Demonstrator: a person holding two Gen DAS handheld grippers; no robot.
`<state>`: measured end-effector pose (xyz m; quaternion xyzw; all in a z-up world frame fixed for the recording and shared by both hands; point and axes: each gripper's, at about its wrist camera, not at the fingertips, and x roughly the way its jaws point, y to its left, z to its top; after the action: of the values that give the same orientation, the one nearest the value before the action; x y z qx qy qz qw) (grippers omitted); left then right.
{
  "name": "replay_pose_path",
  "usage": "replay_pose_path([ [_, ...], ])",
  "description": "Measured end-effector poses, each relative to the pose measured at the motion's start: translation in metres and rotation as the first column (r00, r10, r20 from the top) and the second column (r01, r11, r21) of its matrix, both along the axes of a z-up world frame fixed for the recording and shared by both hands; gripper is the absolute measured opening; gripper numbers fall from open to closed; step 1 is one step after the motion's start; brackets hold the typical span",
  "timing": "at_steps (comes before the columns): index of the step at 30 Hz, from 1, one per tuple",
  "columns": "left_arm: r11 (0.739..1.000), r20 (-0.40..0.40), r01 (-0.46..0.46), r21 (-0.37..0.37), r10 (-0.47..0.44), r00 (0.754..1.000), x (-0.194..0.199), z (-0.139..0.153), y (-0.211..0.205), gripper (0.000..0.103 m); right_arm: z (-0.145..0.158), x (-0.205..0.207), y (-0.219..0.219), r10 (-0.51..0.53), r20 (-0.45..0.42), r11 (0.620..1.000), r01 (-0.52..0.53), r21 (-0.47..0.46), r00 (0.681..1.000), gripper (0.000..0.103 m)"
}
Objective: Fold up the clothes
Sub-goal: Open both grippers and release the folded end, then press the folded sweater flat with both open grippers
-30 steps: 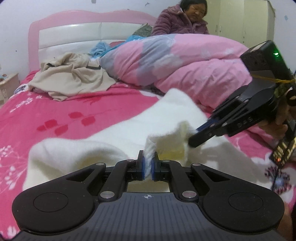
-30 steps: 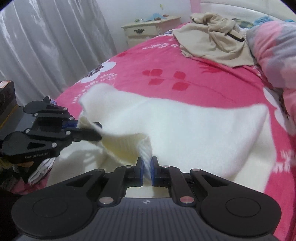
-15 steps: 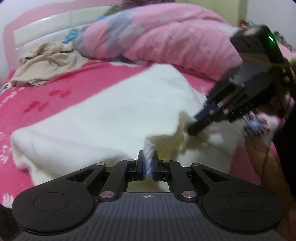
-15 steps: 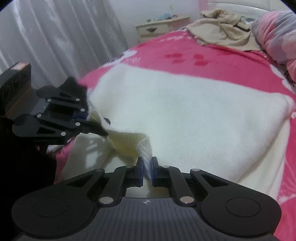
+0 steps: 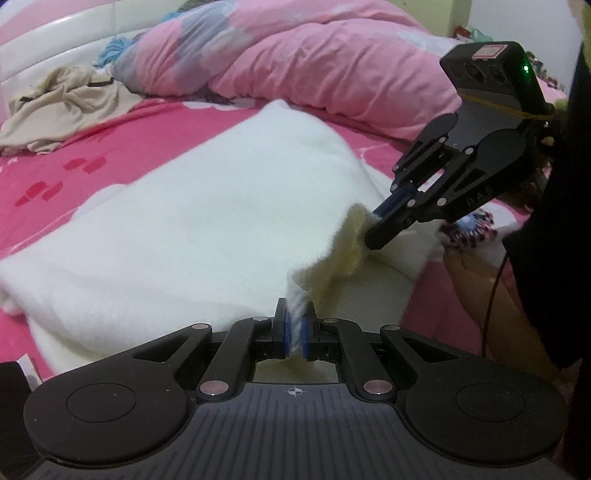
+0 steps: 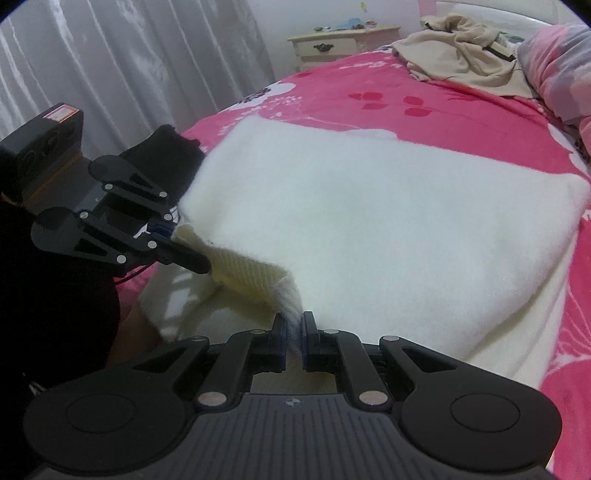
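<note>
A white fleecy garment [image 5: 207, 206] [image 6: 388, 221] lies spread over the pink bedsheet [image 5: 66, 155]. Its ribbed cream hem [image 6: 243, 266] is stretched between my two grippers. In the left wrist view my left gripper [image 5: 294, 332] is shut on the hem's near end, and my right gripper [image 5: 380, 230] pinches the other end from the right, held by a hand. In the right wrist view my right gripper [image 6: 293, 341] has the blurred fabric between its pads, while my left gripper [image 6: 201, 264] grips the hem from the left.
A bunched pink duvet [image 5: 314, 62] lies along the far side of the bed. A crumpled beige garment [image 5: 62, 103] [image 6: 461, 55] sits near the headboard [image 5: 48, 29]. A cream nightstand [image 6: 340, 44] and grey curtains [image 6: 129, 66] stand beside the bed.
Both grippers have drawn back towards the bed's near edge with the hem. The white garment has been pulled flatter across the sheet, and the seated person has left the left wrist view.
</note>
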<state>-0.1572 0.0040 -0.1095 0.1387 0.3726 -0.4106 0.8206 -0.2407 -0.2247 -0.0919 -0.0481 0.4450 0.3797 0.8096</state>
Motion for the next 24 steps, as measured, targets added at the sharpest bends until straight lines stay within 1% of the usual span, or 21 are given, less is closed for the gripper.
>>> replay_pose_path([
  [4, 1.000, -0.022, 0.008, 0.007, -0.007, 1.000, -0.002, -0.003, 0.000, 0.004, -0.005, -0.006, 0.003, 0.023, -0.001, 0.999, -0.023, -0.026, 1.000, 0.008],
  [7, 1.000, -0.031, 0.015, 0.028, -0.014, 0.999, -0.004, -0.009, -0.001, 0.004, -0.011, -0.008, 0.004, 0.034, -0.003, 0.998, -0.034, -0.048, 0.999, 0.009],
  [11, 0.999, -0.037, 0.025, 0.048, -0.023, 0.999, -0.010, -0.014, 0.000, 0.006, -0.018, -0.011, 0.005, 0.054, -0.003, 0.995, -0.054, -0.078, 0.999, 0.012],
  [13, 0.998, -0.064, 0.032, 0.059, -0.028, 0.998, -0.010, -0.017, 0.000, 0.010, -0.021, -0.011, 0.004, 0.064, -0.011, 0.994, -0.064, -0.088, 0.998, 0.014],
  [14, 0.997, -0.078, 0.036, 0.065, -0.031, 0.997, -0.010, -0.018, 0.000, 0.011, -0.021, -0.012, 0.003, 0.067, -0.018, 0.994, -0.068, -0.088, 0.998, 0.016],
  [15, 0.997, -0.103, 0.041, 0.072, -0.033, 0.994, -0.011, -0.019, 0.000, 0.019, -0.020, -0.012, 0.003, 0.071, -0.028, 0.994, -0.074, -0.085, 0.997, 0.020],
  [16, 0.996, -0.129, 0.046, 0.079, -0.036, 0.991, -0.011, -0.020, 0.001, 0.031, -0.020, -0.012, 0.001, 0.077, -0.038, 0.993, -0.080, -0.083, 0.996, 0.021],
  [17, 0.995, -0.155, 0.051, 0.086, -0.038, 0.987, -0.012, -0.021, 0.002, 0.034, -0.019, -0.013, 0.000, 0.083, -0.049, 0.993, -0.087, -0.082, 0.995, 0.024],
  [18, 0.995, -0.166, 0.051, 0.092, -0.035, 0.986, -0.014, -0.021, 0.004, 0.035, -0.019, -0.013, -0.001, 0.090, -0.072, 0.992, -0.095, -0.081, 0.993, 0.028],
  [19, 0.993, -0.170, 0.056, 0.100, -0.038, 0.985, -0.016, -0.020, 0.006, 0.036, -0.021, -0.013, -0.003, 0.098, -0.113, 0.991, -0.108, -0.084, 0.989, 0.030],
  [21, 0.989, -0.182, 0.059, 0.135, -0.034, 0.983, -0.015, -0.019, 0.009, 0.036, -0.024, -0.015, -0.006, 0.115, -0.193, 0.986, -0.136, -0.098, 0.974, 0.030],
  [22, 0.989, -0.192, 0.047, 0.139, -0.019, 0.981, -0.013, -0.018, 0.013, 0.036, -0.023, -0.016, -0.010, 0.109, -0.207, 0.987, -0.130, -0.092, 0.972, 0.030],
  [23, 0.992, -0.210, 0.024, 0.127, 0.003, 0.978, -0.009, -0.016, 0.018, 0.036, -0.021, -0.015, -0.016, 0.091, -0.219, 0.991, -0.109, -0.073, 0.971, 0.030],
  [24, 0.993, -0.230, 0.001, 0.114, 0.026, 0.973, -0.005, -0.014, 0.023, 0.037, -0.020, -0.013, -0.025, 0.050, -0.243, 0.997, -0.061, -0.039, 0.969, 0.030],
])
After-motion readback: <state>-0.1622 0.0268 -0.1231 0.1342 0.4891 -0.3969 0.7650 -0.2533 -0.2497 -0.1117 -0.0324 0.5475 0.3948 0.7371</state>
